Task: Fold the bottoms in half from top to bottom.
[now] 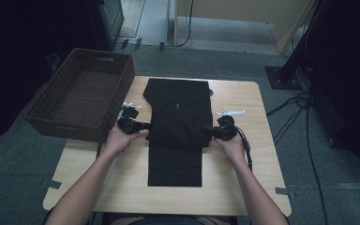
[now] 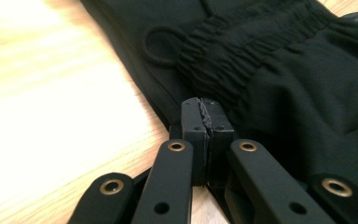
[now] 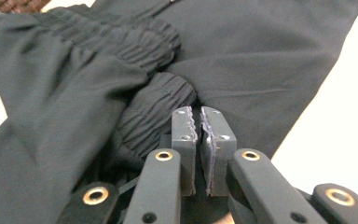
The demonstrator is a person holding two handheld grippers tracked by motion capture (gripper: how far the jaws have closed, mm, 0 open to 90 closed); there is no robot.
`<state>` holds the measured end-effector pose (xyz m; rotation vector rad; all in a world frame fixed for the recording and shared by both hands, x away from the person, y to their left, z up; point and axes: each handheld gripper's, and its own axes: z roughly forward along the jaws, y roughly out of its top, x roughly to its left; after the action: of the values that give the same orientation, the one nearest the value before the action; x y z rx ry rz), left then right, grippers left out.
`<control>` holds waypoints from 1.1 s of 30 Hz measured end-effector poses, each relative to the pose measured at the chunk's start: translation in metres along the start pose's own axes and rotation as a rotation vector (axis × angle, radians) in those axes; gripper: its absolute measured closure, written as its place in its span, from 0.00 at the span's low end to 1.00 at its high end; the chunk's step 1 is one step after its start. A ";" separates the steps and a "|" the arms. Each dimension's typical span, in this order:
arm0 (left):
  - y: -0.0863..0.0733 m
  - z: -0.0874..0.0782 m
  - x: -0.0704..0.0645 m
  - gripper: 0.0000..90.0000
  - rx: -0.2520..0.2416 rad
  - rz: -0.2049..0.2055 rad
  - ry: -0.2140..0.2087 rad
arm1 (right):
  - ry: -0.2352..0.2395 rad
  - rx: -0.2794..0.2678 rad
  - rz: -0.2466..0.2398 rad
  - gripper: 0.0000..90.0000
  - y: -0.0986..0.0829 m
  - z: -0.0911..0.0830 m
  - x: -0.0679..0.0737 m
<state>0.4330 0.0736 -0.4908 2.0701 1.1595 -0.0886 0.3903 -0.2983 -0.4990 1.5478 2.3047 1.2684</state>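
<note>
A black garment (image 1: 178,117) with an elastic waistband lies lengthwise on the wooden table (image 1: 243,178), its upper part doubled over the lower. My left gripper (image 1: 146,125) is at the garment's left edge. In the left gripper view its jaws (image 2: 205,114) are pressed together where the gathered waistband (image 2: 242,51) ends. My right gripper (image 1: 206,128) is at the right edge, level with the left one. In the right gripper view its jaws (image 3: 198,122) stand with only a slit between them against the bunched waistband (image 3: 154,107), and the cloth (image 3: 261,56) bulges up around them.
A dark woven basket (image 1: 70,129) stands at the table's back left, overhanging the edge and close to my left hand. Bare wood (image 1: 117,183) lies left and right of the garment's lower part. Cables (image 1: 304,126) run over the floor at the right.
</note>
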 end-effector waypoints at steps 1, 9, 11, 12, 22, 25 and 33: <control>0.000 0.003 0.001 1.00 0.008 0.002 -0.004 | -0.003 0.008 -0.003 0.96 0.000 0.003 -0.001; -0.002 0.018 0.001 1.00 0.018 -0.004 -0.022 | -0.003 0.037 -0.009 1.00 -0.002 0.018 -0.004; -0.003 0.020 0.001 1.00 0.018 -0.005 -0.021 | 0.004 0.028 -0.002 1.00 -0.002 0.019 -0.005; -0.003 0.021 0.001 1.00 0.016 -0.003 -0.022 | 0.003 0.028 0.001 1.00 -0.002 0.019 -0.004; -0.003 0.026 -0.003 1.00 0.003 0.015 -0.033 | 0.081 -0.018 -0.016 0.91 -0.002 0.036 0.011; -0.004 0.021 0.000 0.87 -0.033 -0.016 -0.045 | 0.049 -0.018 -0.056 0.86 0.000 0.037 0.017; -0.006 0.003 -0.012 0.70 -0.024 0.012 -0.086 | 0.106 -0.075 -0.058 0.70 -0.001 0.014 0.018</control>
<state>0.4225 0.0651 -0.4918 2.0319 1.0917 -0.1557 0.3880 -0.2754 -0.5023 1.4128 2.3166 1.4373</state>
